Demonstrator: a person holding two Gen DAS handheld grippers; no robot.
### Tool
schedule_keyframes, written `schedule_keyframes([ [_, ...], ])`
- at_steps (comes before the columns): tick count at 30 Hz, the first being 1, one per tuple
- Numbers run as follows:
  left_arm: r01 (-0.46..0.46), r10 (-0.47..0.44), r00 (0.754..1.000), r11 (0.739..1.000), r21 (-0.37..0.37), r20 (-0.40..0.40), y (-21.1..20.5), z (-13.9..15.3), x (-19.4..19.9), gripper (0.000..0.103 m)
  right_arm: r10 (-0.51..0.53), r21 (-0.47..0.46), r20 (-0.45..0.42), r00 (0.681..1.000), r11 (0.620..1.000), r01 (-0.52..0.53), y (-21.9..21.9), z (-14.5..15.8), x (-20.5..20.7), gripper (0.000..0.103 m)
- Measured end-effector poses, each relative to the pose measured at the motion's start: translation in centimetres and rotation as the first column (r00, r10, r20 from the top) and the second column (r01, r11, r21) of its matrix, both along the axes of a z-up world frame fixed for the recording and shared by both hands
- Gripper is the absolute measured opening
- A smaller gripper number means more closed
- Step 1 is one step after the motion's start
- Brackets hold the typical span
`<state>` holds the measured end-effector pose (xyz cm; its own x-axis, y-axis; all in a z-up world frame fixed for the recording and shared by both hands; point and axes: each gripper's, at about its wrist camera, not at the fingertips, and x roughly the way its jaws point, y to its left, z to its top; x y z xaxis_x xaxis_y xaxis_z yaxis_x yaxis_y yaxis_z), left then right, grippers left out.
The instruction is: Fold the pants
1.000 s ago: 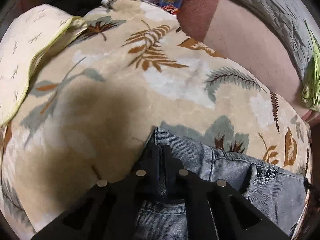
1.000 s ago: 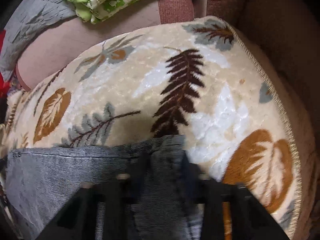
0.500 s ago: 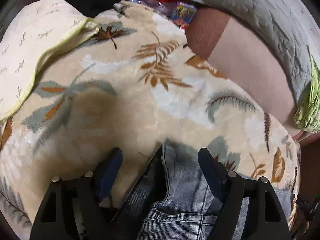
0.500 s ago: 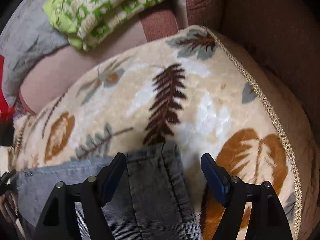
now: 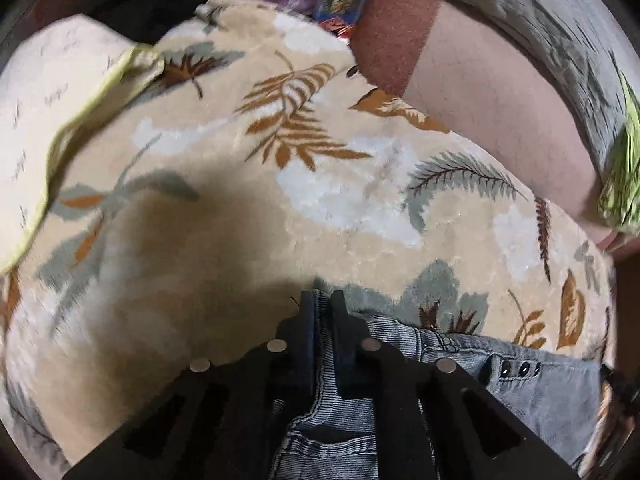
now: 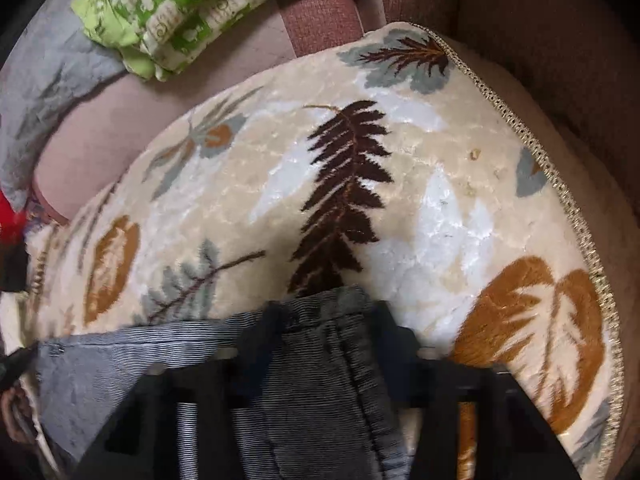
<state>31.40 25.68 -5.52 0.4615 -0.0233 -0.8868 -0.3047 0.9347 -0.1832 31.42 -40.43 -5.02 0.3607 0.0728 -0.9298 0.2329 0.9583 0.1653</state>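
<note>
Grey denim pants (image 5: 520, 384) lie on a cream leaf-patterned blanket (image 5: 224, 208). In the left wrist view my left gripper (image 5: 323, 312) is shut on the pants' edge near the waistband, whose dark studs (image 5: 520, 369) show to the right. In the right wrist view the pants (image 6: 120, 364) stretch leftward, and my right gripper (image 6: 326, 320) has its fingers closing on the pants' other corner, blurred, with a wide band of cloth still between them.
A cream pillow with green trim (image 5: 52, 120) lies at the left. A grey quilt (image 5: 552, 28) and green-patterned bedding (image 6: 184, 12) lie on the brown sofa back (image 6: 540, 40). The blanket's gold trim edge (image 6: 560, 184) runs at the right.
Half a second ago both grippers stood open over the pants. The left has shut on the denim edge; the right has narrowed around its corner.
</note>
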Motion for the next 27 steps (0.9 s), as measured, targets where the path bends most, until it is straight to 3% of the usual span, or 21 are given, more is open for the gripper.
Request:
schedule_keyframes([
  [5,-0.002,0.002,1.000,1.000,0.027,0.009,-0.4,0.2,0.4,0.005,0.024,-0.006,0.000,1.000,1.000,-0.024,-0.1,0.4,0.0,0.032],
  [10,-0.020,0.021,0.998,1.000,-0.015,0.056,0.0,1.3,0.1,0.004,0.036,-0.021,0.026,0.999,0.999,-0.036,0.2,1.1,-0.1,0.026],
  [16,-0.007,0.022,0.984,0.996,-0.087,0.178,0.1,6.1,-2.8,0.004,0.032,-0.020,0.110,0.993,0.999,-0.030,0.6,4.8,-1.0,0.025],
  [22,0.048,0.000,0.950,0.988,-0.147,0.312,0.0,12.4,-9.8,0.004,0.032,0.008,0.238,0.971,0.999,-0.034,0.8,11.5,-4.9,0.025],
  [27,0.091,-0.020,0.916,0.983,-0.159,0.400,0.4,15.7,-19.8,0.004,0.043,0.035,0.347,0.937,0.998,-0.059,0.3,17.2,-13.5,0.025],
])
